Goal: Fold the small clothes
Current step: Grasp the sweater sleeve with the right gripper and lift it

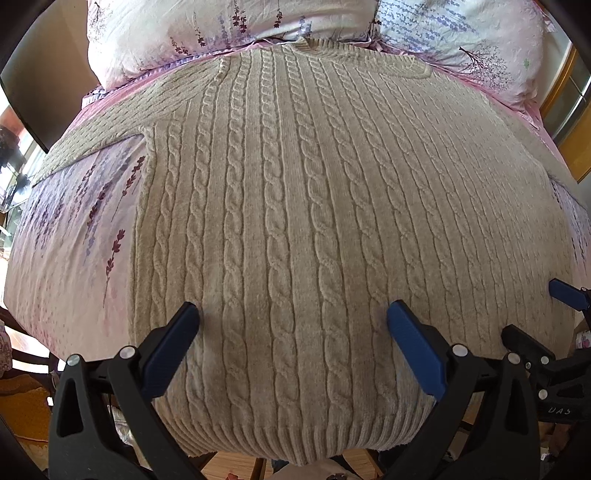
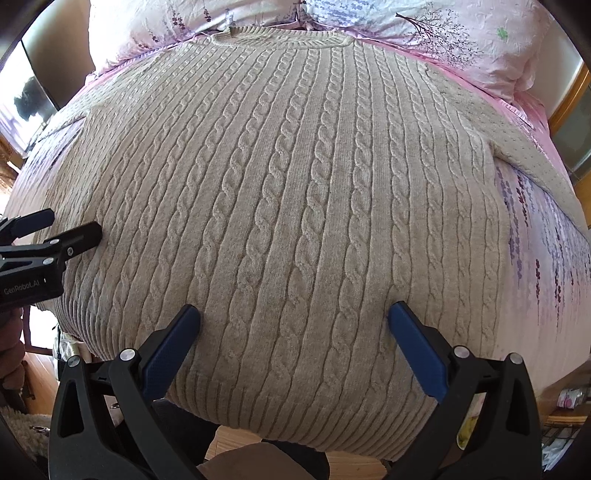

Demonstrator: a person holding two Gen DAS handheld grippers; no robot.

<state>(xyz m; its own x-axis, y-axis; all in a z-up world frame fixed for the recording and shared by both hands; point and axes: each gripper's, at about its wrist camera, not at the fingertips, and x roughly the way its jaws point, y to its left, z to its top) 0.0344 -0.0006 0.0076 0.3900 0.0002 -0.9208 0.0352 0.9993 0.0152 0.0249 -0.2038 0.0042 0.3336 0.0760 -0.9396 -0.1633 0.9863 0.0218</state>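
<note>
gaping left gripper [image 1: 293,314], sweater [image 1: 295,184] (cable-knit), pillows [image 1: 221,29]

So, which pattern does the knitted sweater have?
The sweater is plain beige with vertical cable-knit ropes and a ribbed hem; the right wrist view shows it best.

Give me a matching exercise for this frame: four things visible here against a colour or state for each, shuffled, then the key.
Things:
1. sweater
2. bedsheet
3. left tongs
4. pillows

Descriptions:
A. open, over the hem end
B. beige cable knit, spread flat
C. pink with purple flower sprigs
D. at the far end, beyond the collar

Pairs: 1-B, 2-C, 3-A, 4-D
</note>
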